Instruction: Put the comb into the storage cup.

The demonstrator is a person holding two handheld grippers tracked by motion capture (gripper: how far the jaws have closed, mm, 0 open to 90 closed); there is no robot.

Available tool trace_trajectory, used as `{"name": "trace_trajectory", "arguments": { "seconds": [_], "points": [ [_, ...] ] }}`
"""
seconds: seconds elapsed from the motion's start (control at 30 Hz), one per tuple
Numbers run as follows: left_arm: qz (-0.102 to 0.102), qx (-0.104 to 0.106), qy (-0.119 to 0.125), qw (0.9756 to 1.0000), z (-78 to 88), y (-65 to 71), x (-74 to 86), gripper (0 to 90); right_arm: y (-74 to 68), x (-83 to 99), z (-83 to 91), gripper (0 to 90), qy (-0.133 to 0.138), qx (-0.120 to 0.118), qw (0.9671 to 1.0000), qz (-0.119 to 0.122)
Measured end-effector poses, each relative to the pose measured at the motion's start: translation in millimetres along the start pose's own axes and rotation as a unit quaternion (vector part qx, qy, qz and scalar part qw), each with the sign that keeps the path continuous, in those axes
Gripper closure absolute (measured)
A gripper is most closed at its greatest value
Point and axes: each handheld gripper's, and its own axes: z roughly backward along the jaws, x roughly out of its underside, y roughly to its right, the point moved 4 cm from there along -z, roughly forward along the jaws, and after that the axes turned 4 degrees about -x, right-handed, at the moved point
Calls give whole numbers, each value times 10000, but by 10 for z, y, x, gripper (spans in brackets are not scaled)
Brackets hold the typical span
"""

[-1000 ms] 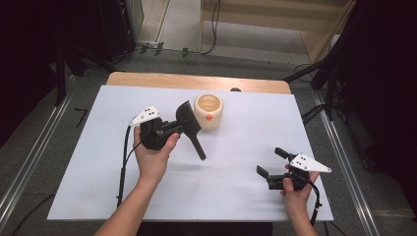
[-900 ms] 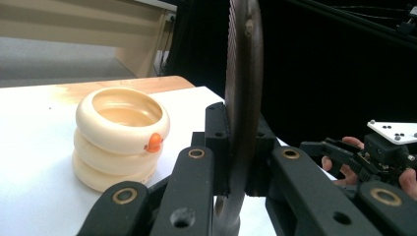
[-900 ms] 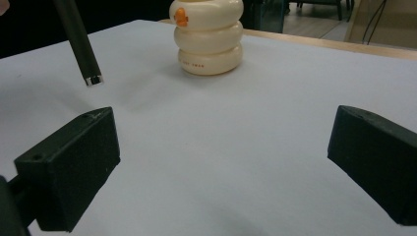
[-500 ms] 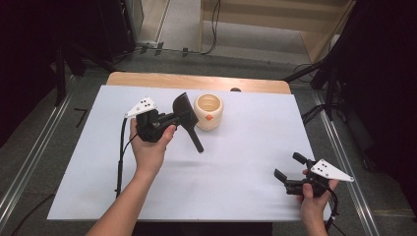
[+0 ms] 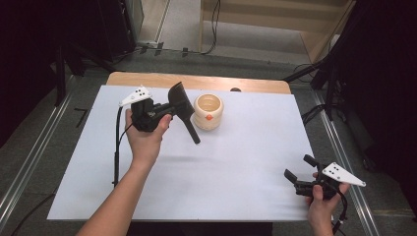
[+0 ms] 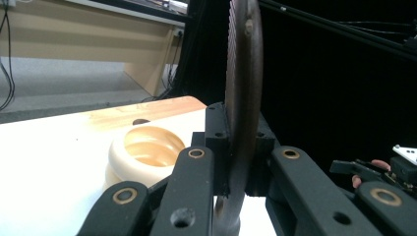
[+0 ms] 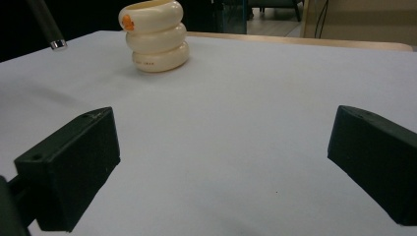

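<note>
My left gripper (image 5: 168, 110) is shut on the flat head of a black spatula (image 5: 179, 100), which it holds above the white table just left of a cream ribbed cup (image 5: 208, 112). The spatula's handle slants down toward the person, in front of the cup. In the left gripper view the head (image 6: 244, 73) stands on edge between the pads of that gripper (image 6: 240, 147), with the cup (image 6: 145, 152) behind. My right gripper (image 5: 300, 167) is open and holds nothing, low over the table's near right corner. Its view (image 7: 223, 162) looks across to the cup (image 7: 156, 37) and the handle's tip (image 7: 47, 25).
A white sheet (image 5: 246, 162) covers the table, with a strip of bare wood (image 5: 162, 78) along the far edge. Metal rails (image 5: 29, 157) run along the floor on both sides. Dark stands and cables (image 5: 319, 78) crowd the far right.
My right gripper has moved right, toward the table's near right corner. The left gripper has risen a little with the spatula, drifting left and away from the person.
</note>
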Motion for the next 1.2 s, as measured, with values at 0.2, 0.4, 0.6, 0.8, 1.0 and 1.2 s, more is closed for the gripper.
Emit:
{"name": "trace_trajectory", "arguments": {
  "seconds": [0.2,0.4,0.6,0.8,1.0,1.2],
  "points": [
    [3,5,8,10000,-20,-36,-61,843,-11,16,-27,0,-58,14,9999,85],
    [10,43,54,10000,-39,-42,-129,842,-9,21,-28,0,-52,7,9999,102],
    [59,72,143,9999,-60,-24,-194,842,-9,25,-33,0,-37,-43,10000,68],
    [47,85,168,9998,-108,-9,-250,843,-22,29,-34,0,-58,-68,9999,85],
    [50,72,197,9998,-178,-36,-299,843,-22,33,-39,0,-69,-80,9999,85],
    [58,36,288,9996,-200,-61,-358,842,-22,34,-39,0,-77,-89,9999,108]
  ]
}}
